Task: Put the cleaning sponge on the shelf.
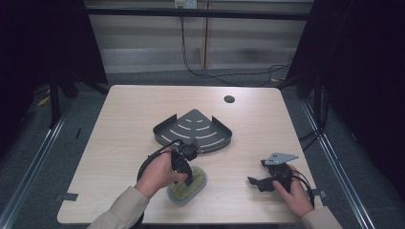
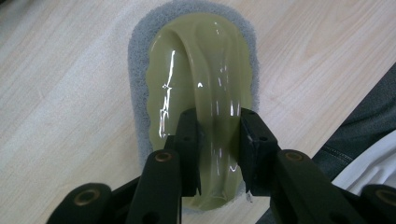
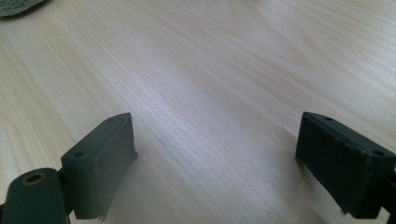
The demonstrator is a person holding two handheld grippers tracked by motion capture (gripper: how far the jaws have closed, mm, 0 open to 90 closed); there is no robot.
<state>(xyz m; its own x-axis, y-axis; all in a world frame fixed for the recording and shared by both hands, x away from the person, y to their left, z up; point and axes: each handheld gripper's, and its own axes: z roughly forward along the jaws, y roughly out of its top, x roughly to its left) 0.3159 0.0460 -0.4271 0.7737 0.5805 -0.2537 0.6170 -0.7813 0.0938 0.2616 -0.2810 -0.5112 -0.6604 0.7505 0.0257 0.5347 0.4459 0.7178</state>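
The wooden bench (image 1: pixel 133 109) carries a dark corner shelf (image 1: pixel 193 129) at mid-frame and, lower centre, a scrub pad with a greenish handle (image 1: pixel 187 187). The left claw (image 2: pixel 218 154) pinches that handle's ridge; the right claw (image 3: pixel 215 163) gapes wide over bare wood at lower right

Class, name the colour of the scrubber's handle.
Translucent yellow-green handle, on a grey pad; clearest in the left gripper view.
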